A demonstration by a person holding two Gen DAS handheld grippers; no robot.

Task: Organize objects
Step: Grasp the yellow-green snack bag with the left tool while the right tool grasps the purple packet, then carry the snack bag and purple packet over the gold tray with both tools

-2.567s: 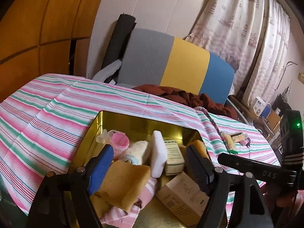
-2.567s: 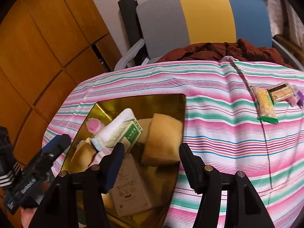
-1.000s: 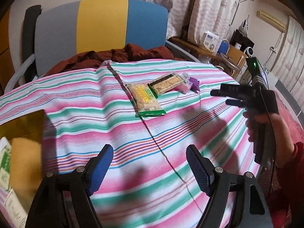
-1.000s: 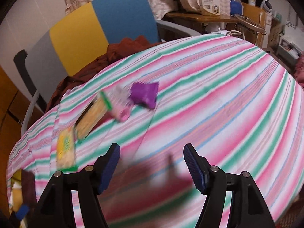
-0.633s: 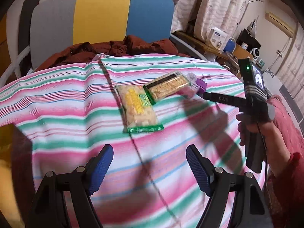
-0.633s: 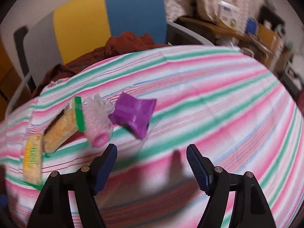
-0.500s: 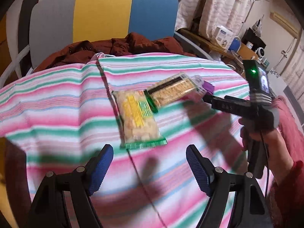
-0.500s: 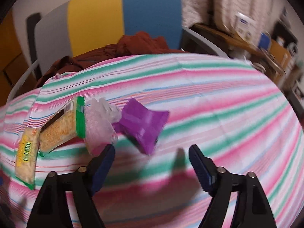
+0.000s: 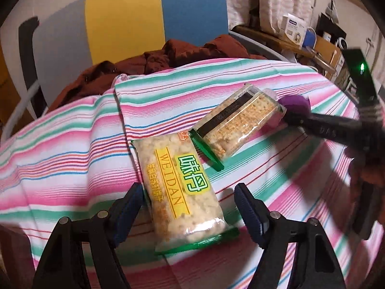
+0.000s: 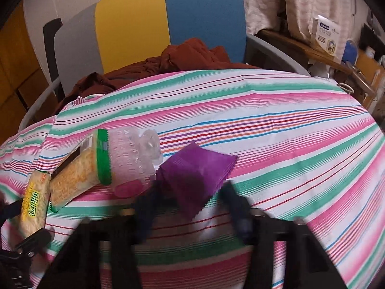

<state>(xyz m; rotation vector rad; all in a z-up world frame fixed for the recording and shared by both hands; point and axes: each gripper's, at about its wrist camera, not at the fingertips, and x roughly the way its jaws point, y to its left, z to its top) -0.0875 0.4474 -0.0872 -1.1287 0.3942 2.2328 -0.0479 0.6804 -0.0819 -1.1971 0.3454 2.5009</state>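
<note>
1. Left tongs (image 9: 189,190): mine, pointed down at the cloth (image 9: 60,156). Jaws wide and closing. The yellow pack (image 9: 182,192) lay lengthwise between the blue pads; neither pad touched it.

2. Right tongs (image 10: 191,200): mine, also pointed down. Jaws closing on the purple packet (image 10: 197,171), which sat between them, one pad at each edge. The fingers (image 10: 146,207) were blurred, so I could not see how hard they pressed. I count the grip as closed on it.

3. Yellow pack: flat on the cloth, green seal toward me, its far corner just beside the cracker pack (image 9: 238,130).

4. Cracker pack: clear wrap with green ends, lying aslant. Its far end touched the bottle (image 10: 130,161).

5. Bottle: clear bumpy plastic with a pink end, on its side between the cracker pack and the purple packet, touching both.

6. Purple packet: the rightmost item of the row, on the cloth.

7. Chair (image 9: 125,21): grey, yellow and blue back, behind the table. A brown garment (image 9: 168,57) lay heaped on its seat.
</note>
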